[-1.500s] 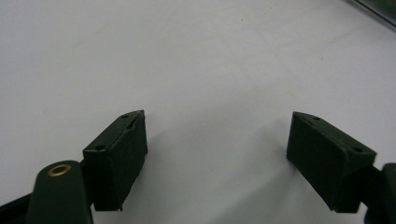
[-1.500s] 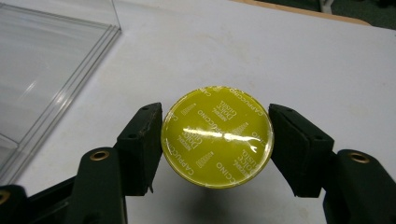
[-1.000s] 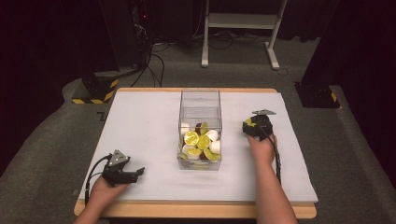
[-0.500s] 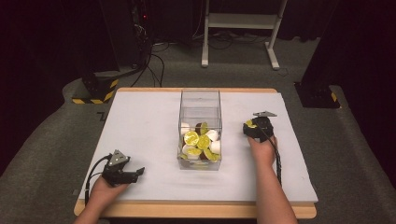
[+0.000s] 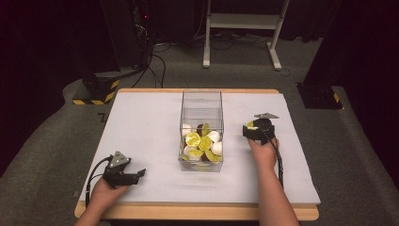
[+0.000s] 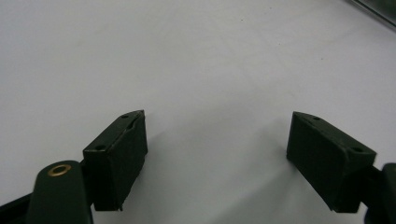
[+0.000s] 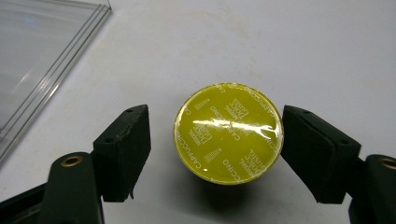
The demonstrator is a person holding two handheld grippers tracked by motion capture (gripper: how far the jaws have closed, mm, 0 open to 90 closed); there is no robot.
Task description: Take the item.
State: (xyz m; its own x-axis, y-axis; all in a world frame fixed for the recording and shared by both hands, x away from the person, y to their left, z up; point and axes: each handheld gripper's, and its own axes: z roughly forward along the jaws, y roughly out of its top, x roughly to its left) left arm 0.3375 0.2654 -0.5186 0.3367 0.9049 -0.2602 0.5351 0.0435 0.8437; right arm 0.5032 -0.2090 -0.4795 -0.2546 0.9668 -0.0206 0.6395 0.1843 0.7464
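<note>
Right gripper (image 7: 215,144): jaws wide, straddling yellow-lidded capsule (image 7: 229,132), lid up on table (image 5: 141,127) just right of clear box (image 5: 202,129); likely set for pinch. Left gripper (image 6: 215,154): jaws wide, empty, parked near front-left corner, out of way.

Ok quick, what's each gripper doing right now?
Left gripper: open, nothing between its fingers.
Right gripper: open, fingers either side of the yellow capsule, not gripping it.

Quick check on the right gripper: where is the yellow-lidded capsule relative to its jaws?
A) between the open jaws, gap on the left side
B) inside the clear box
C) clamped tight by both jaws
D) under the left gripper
A: in the right gripper view the yellow-lidded capsule stands on the table between the right gripper's spread jaws, with bare table showing beside one.
</note>
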